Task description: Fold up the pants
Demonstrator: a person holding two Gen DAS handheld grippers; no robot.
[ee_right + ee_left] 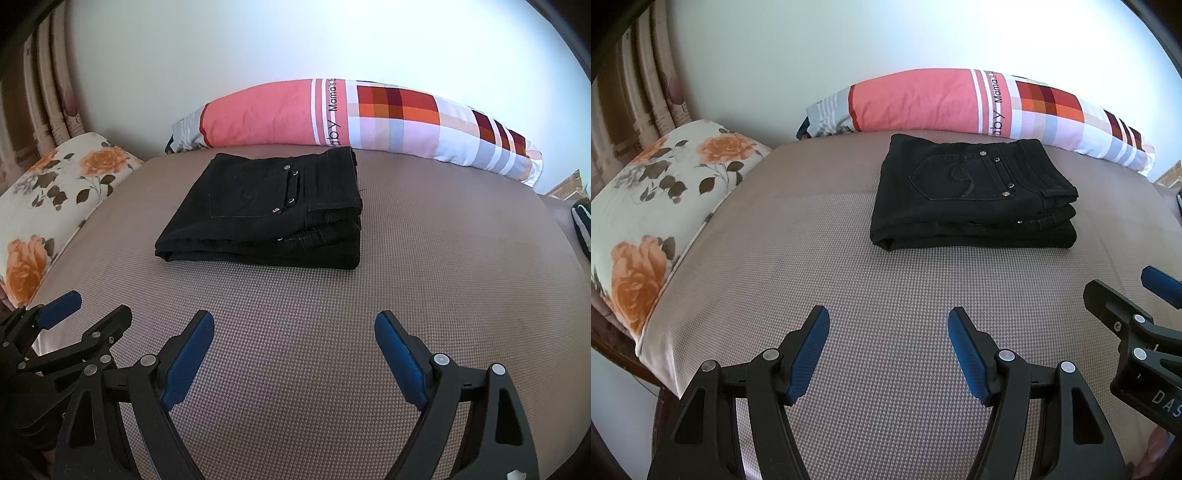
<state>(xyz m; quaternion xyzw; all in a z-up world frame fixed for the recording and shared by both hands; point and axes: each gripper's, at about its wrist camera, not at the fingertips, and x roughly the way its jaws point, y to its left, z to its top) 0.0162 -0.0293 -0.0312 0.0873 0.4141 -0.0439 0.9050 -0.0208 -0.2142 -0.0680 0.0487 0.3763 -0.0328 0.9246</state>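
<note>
Pants [973, 195] sit folded at 12 o'clock; left gripper [888, 325] and right gripper [294, 328] both gape empty, so I'd just square edges gently.

Dark striped thing [581, 229] cut off, unidentifiable.

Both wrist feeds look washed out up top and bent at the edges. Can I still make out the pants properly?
Left wrist view: the wall is overexposed, fisheye curves the bed edge, yet the folded pants stay sharp, pocket stitching and rivets visible. Right wrist view: same glare above the pillow; pants darker, stitching fainter, folds still readable.
</note>
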